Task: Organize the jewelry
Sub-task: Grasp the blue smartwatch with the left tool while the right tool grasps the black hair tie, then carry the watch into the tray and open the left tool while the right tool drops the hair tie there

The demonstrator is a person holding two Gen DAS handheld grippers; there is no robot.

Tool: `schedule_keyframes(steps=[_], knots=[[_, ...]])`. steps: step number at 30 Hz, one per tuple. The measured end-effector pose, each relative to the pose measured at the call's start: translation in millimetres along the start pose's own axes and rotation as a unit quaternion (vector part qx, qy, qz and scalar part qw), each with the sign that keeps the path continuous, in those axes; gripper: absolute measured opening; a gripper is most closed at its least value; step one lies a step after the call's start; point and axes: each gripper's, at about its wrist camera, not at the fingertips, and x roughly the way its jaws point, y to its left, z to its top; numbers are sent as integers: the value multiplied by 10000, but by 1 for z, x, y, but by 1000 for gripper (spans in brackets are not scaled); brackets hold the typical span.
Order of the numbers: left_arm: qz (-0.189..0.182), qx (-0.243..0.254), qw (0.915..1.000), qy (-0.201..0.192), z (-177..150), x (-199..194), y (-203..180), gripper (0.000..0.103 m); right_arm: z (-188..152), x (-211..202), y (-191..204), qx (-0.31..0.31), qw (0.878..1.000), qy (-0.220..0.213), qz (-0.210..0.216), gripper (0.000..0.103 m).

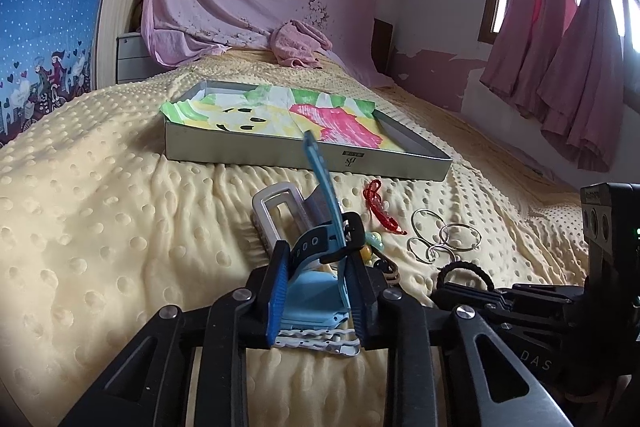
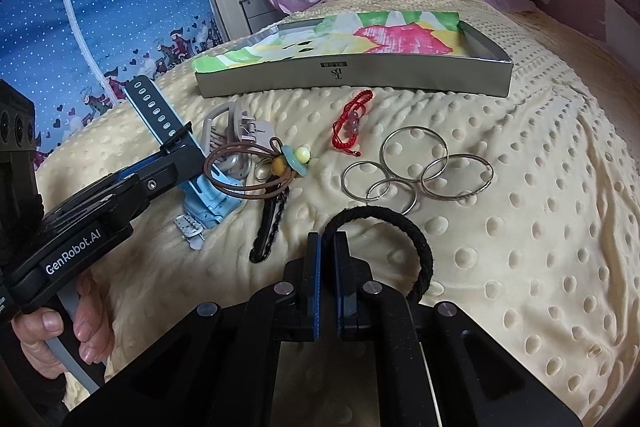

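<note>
My left gripper (image 1: 316, 259) is shut on a blue watch (image 1: 316, 291) whose strap (image 1: 320, 163) stands up between the fingers; it also shows in the right wrist view (image 2: 188, 147). My right gripper (image 2: 328, 251) is shut on a black braided band (image 2: 404, 223), low over the bed. Ahead lie several silver rings (image 2: 416, 167), a red cord bracelet (image 2: 352, 123), a brown cord with beads (image 2: 276, 163) and a grey hair claw (image 2: 236, 131). A shallow grey tray (image 2: 360, 79) lined with a colourful cloth (image 2: 380, 31) sits behind them.
Everything rests on a yellow dotted bedspread (image 2: 540, 187). A black hair clip (image 2: 268, 231) lies near the brown cord. A pink cloth (image 1: 296, 43) lies at the bed's head. A blue wardrobe cover (image 2: 100, 7) stands at the left, pink curtains (image 1: 560, 67) at the right.
</note>
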Motion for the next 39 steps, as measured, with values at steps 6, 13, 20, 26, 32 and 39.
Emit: schedule_keyframes(steps=[6, 13, 20, 26, 32, 39], knots=[[59, 112, 9999, -79, -2, -4, -5, 18, 0, 0, -1, 17, 10000, -17, 20, 5], [18, 127, 9997, -220, -3, -13, -7, 12, -2, -7, -1, -45, 9997, -174, 142, 5], [-546, -164, 9979, -319, -1, -30, 1, 10, -1, -23, 1, -68, 9976, -569, 387, 5], [-737, -270, 9964, -312, 4, -40, 2, 10, 2, -34, 1, -76, 9953, -788, 552, 5], [-733, -398, 9955, -442, 33, -41, 4, 10, 20, -51, 0, -218, 9923, -1051, 613, 5], [-456, -565, 9947, -731, 84, -9, 10, 10, 84, -48, -9, -537, 9884, -1336, 483, 5]])
